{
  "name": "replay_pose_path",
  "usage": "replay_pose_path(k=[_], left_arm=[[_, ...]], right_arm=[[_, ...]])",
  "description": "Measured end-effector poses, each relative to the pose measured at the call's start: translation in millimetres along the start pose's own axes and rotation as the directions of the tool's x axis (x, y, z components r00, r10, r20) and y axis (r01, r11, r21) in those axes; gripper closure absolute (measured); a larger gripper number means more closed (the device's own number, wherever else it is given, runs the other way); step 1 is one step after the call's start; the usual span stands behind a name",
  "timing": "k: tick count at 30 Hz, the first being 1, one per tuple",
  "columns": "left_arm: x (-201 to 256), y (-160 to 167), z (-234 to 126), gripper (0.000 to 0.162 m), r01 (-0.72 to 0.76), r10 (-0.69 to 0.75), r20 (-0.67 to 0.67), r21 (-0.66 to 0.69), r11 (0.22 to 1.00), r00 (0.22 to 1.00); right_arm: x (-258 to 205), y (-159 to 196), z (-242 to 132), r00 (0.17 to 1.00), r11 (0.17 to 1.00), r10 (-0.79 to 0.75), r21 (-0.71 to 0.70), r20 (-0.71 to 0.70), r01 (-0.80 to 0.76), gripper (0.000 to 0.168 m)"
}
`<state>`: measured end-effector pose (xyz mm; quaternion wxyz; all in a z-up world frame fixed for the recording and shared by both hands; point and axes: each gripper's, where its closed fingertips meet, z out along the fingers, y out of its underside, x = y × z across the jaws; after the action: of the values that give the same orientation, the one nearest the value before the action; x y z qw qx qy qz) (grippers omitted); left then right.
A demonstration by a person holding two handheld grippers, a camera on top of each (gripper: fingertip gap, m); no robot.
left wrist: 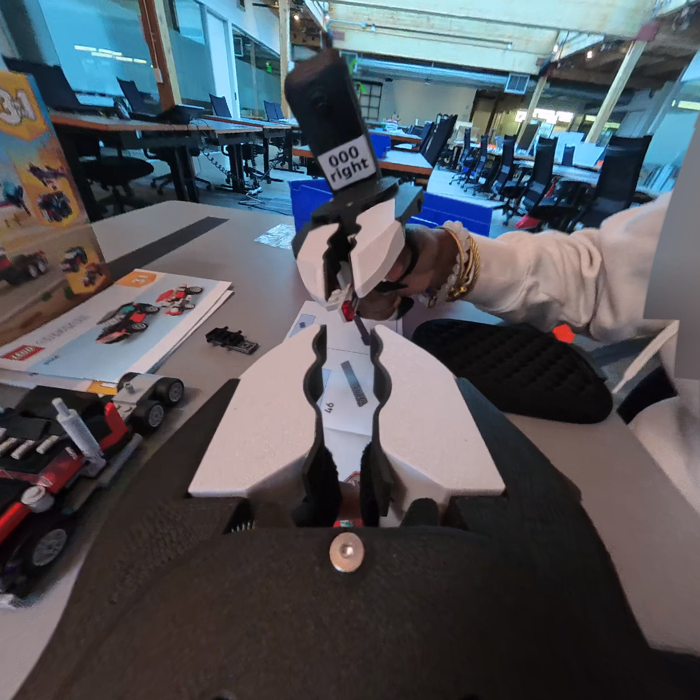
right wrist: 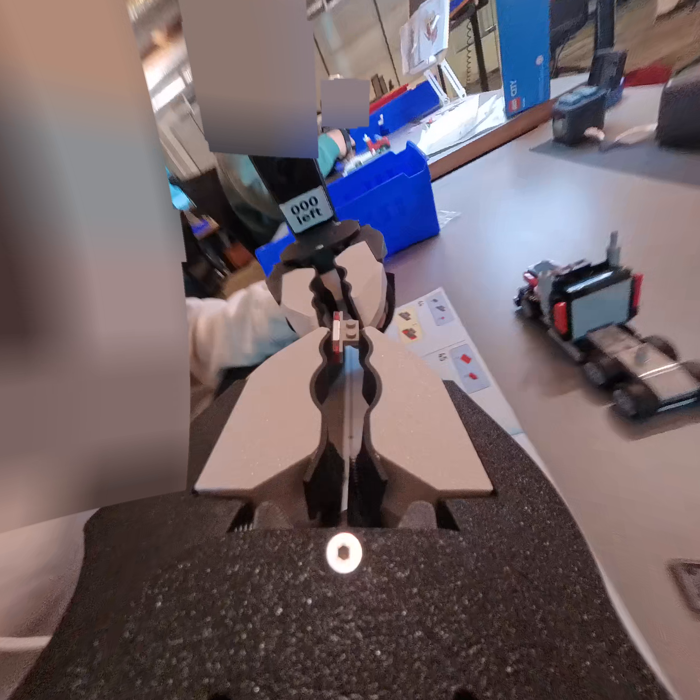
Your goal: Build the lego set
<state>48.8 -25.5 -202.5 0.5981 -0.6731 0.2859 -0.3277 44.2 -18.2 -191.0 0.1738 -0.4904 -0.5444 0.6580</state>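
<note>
My right gripper (right wrist: 345, 335) is shut on a small lego assembly (right wrist: 350, 333): a grey studded plate with red and white pieces. In the left wrist view the right gripper (left wrist: 341, 299) points down at me, with the assembly (left wrist: 346, 308) at its tips and a thin dark strip (left wrist: 361, 327) sticking out below. My left gripper (left wrist: 348, 331) faces it, its jaws a narrow gap apart with nothing between them. The strip's end is by its right fingertip; I cannot tell if they touch. The left gripper (right wrist: 333, 303) also shows in the right wrist view. A built red and black truck (left wrist: 57, 473) (right wrist: 606, 341) stands on the table.
An open instruction page (left wrist: 341, 397) (right wrist: 439, 333) lies under both grippers. A closed booklet (left wrist: 125, 325), the set's box (left wrist: 38, 208) and a small black lego piece (left wrist: 231, 339) are to the left. A blue bin (left wrist: 454, 212) (right wrist: 378, 204) stands behind. A black mesh pad (left wrist: 511, 371) lies to the right. The tips of both grippers are at nearly the same place.
</note>
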Motion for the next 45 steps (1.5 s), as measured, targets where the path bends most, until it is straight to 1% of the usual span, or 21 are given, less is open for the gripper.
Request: replay_pose_path(k=[2, 3, 6, 9, 11, 13, 16, 17, 20, 21, 22, 27, 31, 32, 33, 34, 36, 38, 39, 42, 45], left_arm=[[-4, -1, -1, 0.145, 0.079, -0.079, -0.001, 0.019, 0.997, 0.997], [-4, -3, -1, 0.151, 0.113, -0.113, -0.016, 0.035, 0.993, 0.994], [0, -7, -3, 0.158, 0.198, -0.193, -0.075, 0.065, 0.978, 0.978], [2, -11, -5, 0.155, 0.261, -0.249, -0.125, 0.091, 0.961, 0.96], [1, -12, -6, 0.141, 0.307, -0.292, -0.144, 0.092, 0.947, 0.945], [-4, -9, -6, 0.135, 0.263, -0.255, -0.099, 0.086, 0.961, 0.962], [-17, -3, -7, 0.134, 0.039, -0.043, 0.076, 0.051, 0.998, 0.996], [-19, -2, -7, 0.134, 0.034, -0.038, 0.096, 0.038, 0.999, 0.995], [-17, 4, -2, 0.137, 0.211, -0.212, 0.031, 0.024, 0.977, 0.977], [-15, 2, -2, 0.146, 0.253, -0.253, -0.003, 0.046, 0.966, 0.967], [-14, -2, -3, 0.149, 0.281, -0.28, -0.023, 0.074, 0.957, 0.96], [-12, -5, -5, 0.157, 0.321, -0.316, -0.056, 0.101, 0.942, 0.947], [-11, -5, -5, 0.157, 0.335, -0.329, -0.075, 0.091, 0.938, 0.941], [-12, -3, -7, 0.151, 0.311, -0.307, -0.067, 0.075, 0.947, 0.949], [-15, -1, -9, 0.138, 0.264, -0.262, -0.037, 0.057, 0.963, 0.964], [-20, 2, -12, 0.132, 0.186, -0.186, 0.009, 0.035, 0.982, 0.982], [-27, 2, -20, 0.129, -0.034, 0.032, 0.099, 0.016, 0.999, 0.995], [-25, -2, -23, 0.133, -0.245, 0.24, 0.15, 0.02, 0.969, 0.959], [-23, -3, -23, 0.136, -0.307, 0.3, 0.158, 0.022, 0.952, 0.941], [-19, -3, -25, 0.137, -0.359, 0.353, 0.137, 0.02, 0.933, 0.925], [-18, 4, -26, 0.133, -0.409, 0.407, 0.121, -0.011, 0.913, 0.905]], right_arm=[[0, 0, 1, 0.993, 0.993, 0.107, 0.034, 0.05, -0.109, 0.155], [0, 1, 2, 0.989, 0.99, 0.132, 0.037, 0.06, -0.135, 0.155], [0, 0, 4, 0.989, 0.99, 0.132, 0.045, 0.064, -0.135, 0.155], [-2, -3, 5, 0.99, 0.991, 0.129, 0.038, 0.064, -0.132, 0.156], [0, -3, 5, 0.989, 0.989, 0.14, 0.031, 0.054, -0.142, 0.156], [4, -2, 5, 0.978, 0.979, 0.2, 0.033, 0.055, -0.202, 0.155], [13, 3, 7, 0.956, 0.956, 0.29, 0.032, 0.048, -0.292, 0.155], [16, 4, 7, 0.957, 0.957, 0.286, 0.038, 0.042, -0.288, 0.155], [15, 0, 10, 0.962, 0.961, 0.269, 0.057, 0.053, -0.272, 0.155], [14, -1, 12, 0.967, 0.966, 0.252, 0.055, 0.045, -0.254, 0.155], [13, -2, 13, 0.971, 0.97, 0.234, 0.056, 0.043, -0.236, 0.155], [13, -4, 15, 0.986, 0.986, 0.164, 0.039, -0.006, -0.164, 0.155], [13, -3, 15, 0.981, 0.98, 0.196, 0.032, 0.009, -0.196, 0.155], [13, -3, 15, 0.974, 0.974, 0.223, 0.039, 0.024, -0.224, 0.155], [13, -3, 15, 0.966, 0.965, 0.257, 0.041, 0.042, -0.258, 0.155], [14, 0, 14, 0.955, 0.956, 0.291, 0.025, 0.059, -0.293, 0.155], [15, 7, 16, 0.93, 0.934, 0.356, -0.034, 0.087, -0.355, 0.155], [15, 10, 19, 0.895, 0.906, 0.423, -0.074, 0.14, -0.417, 0.155], [15, 9, 19, 0.877, 0.893, 0.45, -0.084, 0.167, -0.442, 0.155], [13, 8, 22, 0.846, 0.873, 0.487, -0.116, 0.218, -0.473, 0.155], [9, 3, 24, 0.825, 0.864, 0.502, -0.12, 0.26, -0.489, 0.155]])
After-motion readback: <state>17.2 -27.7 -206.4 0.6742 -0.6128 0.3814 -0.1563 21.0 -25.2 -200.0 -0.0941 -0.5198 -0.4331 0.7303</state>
